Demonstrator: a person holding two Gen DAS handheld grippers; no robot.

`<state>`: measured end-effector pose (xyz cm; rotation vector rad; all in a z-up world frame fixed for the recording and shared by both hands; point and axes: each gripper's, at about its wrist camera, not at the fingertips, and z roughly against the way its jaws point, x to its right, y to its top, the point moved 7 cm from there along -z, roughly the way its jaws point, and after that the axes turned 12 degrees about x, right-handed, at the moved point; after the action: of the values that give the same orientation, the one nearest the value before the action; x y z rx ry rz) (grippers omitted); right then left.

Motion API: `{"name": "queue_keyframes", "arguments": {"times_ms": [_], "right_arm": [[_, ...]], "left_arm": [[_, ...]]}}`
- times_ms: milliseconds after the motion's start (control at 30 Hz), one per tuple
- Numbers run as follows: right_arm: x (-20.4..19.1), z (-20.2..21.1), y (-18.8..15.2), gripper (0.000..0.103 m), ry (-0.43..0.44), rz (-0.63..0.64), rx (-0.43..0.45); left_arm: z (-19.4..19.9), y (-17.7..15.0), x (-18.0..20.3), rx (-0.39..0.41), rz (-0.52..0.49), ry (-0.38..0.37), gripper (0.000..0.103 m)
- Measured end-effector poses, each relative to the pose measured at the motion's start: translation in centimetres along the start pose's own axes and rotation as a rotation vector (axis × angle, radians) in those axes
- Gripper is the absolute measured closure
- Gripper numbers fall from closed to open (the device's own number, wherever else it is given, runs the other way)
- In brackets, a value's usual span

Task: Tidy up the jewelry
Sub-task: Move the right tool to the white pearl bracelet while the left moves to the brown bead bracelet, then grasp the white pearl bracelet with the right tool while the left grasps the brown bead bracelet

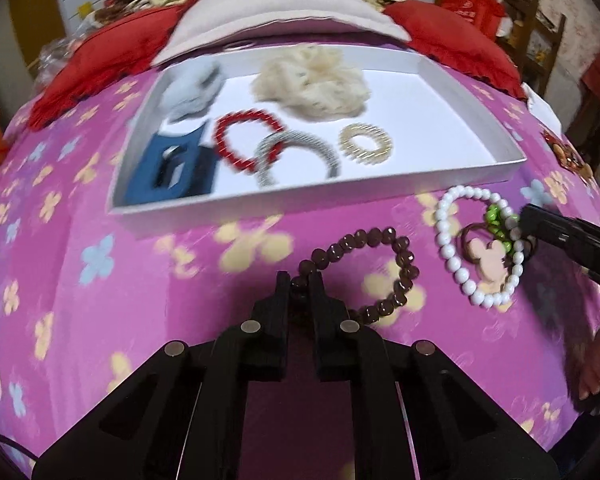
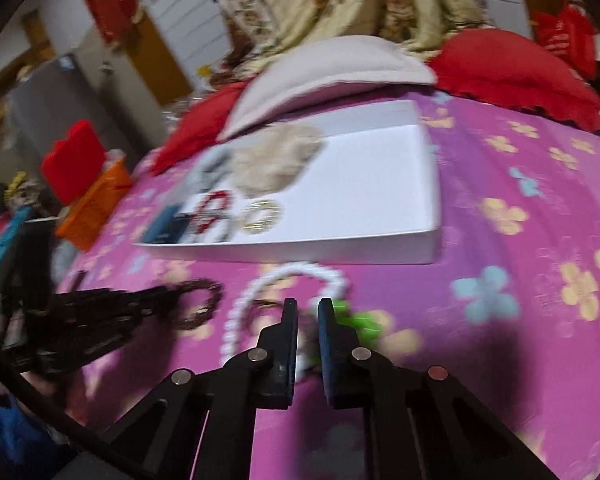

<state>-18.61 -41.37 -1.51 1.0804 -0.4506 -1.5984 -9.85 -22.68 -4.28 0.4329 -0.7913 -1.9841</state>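
Note:
My left gripper (image 1: 300, 280) is shut on a dark brown bead bracelet (image 1: 384, 276) that lies on the pink flowered bedspread. To its right a white pearl bracelet (image 1: 452, 260) rings a pink mouse-shaped hair tie (image 1: 488, 256) and green beads (image 1: 498, 220). My right gripper (image 2: 307, 308) is narrowly closed over the pearl bracelet (image 2: 300, 272) and the green beads (image 2: 360, 320); the blur hides what it pinches. The white tray (image 1: 320, 200) behind holds a red bracelet (image 1: 240, 140), a silver one (image 1: 296, 152), a gold one (image 1: 364, 144), a cream scrunchie (image 1: 312, 80), a grey scrunchie (image 1: 192, 92) and a blue box (image 1: 172, 168).
A pink cushion (image 1: 284, 8) and red pillows (image 1: 112, 52) lie behind the tray. An orange box (image 2: 96, 204) and a red object (image 2: 74, 160) stand off the bed's left side. The right gripper's fingers (image 1: 560, 236) enter the left wrist view from the right.

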Motion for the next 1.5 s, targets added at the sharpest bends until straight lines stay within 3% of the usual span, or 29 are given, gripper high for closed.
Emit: {"name": "queue_keyframes", "arguments": {"times_ms": [167, 233, 300, 333, 367, 500, 633, 733, 767, 900, 967, 1033, 1167, 1500], "right_arm": [[-1.6, 3.4, 0.7, 0.094, 0.090, -0.052, 0.077], [-0.6, 4.3, 1.2, 0.092, 0.027, -0.064, 0.117], [1.1, 3.9, 1.3, 0.070, -0.074, -0.058, 0.107], [1.7, 3.3, 1.1, 0.054, -0.098, -0.064, 0.094], [2.0, 2.6, 1.0, 0.053, -0.103, -0.071, 0.075], [1.9, -0.5, 1.0, 0.054, -0.125, -0.021, 0.011], [2.5, -3.4, 0.4, 0.070, -0.172, 0.024, -0.053], [2.4, -4.1, 0.4, 0.078, -0.188, 0.063, -0.057], [2.2, -4.3, 0.3, 0.084, -0.190, 0.076, -0.062], [0.5, -4.6, -0.3, 0.094, -0.167, 0.130, -0.072], [-0.3, -4.1, 0.0, 0.094, -0.137, 0.111, -0.046], [-0.9, -3.5, 0.6, 0.094, -0.112, 0.088, -0.014], [-1.6, -1.5, 2.0, 0.094, -0.066, 0.038, 0.059], [-3.8, 2.8, 4.7, 0.094, -0.011, 0.019, 0.193]], "left_arm": [[1.8, -1.9, -1.6, -0.007, 0.033, 0.039, 0.096], [2.5, -2.5, -2.0, -0.005, 0.035, 0.055, 0.095], [3.2, -3.3, -2.7, 0.005, 0.041, 0.074, 0.095], [3.4, -3.5, -2.9, 0.012, 0.043, 0.077, 0.095], [3.5, -3.6, -3.1, 0.018, 0.047, 0.074, 0.095], [3.4, -3.5, -3.2, 0.031, 0.074, 0.045, 0.095], [3.2, -3.2, -3.0, 0.034, 0.071, 0.030, 0.095], [3.0, -3.0, -2.9, 0.035, 0.067, 0.021, 0.094], [3.0, -3.0, -2.9, 0.036, 0.066, 0.017, 0.093], [2.7, -2.7, -2.4, 0.043, 0.044, 0.002, 0.081], [2.7, -2.7, -2.0, 0.046, 0.020, 0.004, 0.081], [2.7, -2.8, -1.8, 0.036, 0.024, -0.031, 0.096], [3.1, -2.6, -1.9, 0.041, 0.060, -0.073, 0.096], [5.8, -0.7, -3.4, 0.143, 0.166, -0.134, 0.096]]}}
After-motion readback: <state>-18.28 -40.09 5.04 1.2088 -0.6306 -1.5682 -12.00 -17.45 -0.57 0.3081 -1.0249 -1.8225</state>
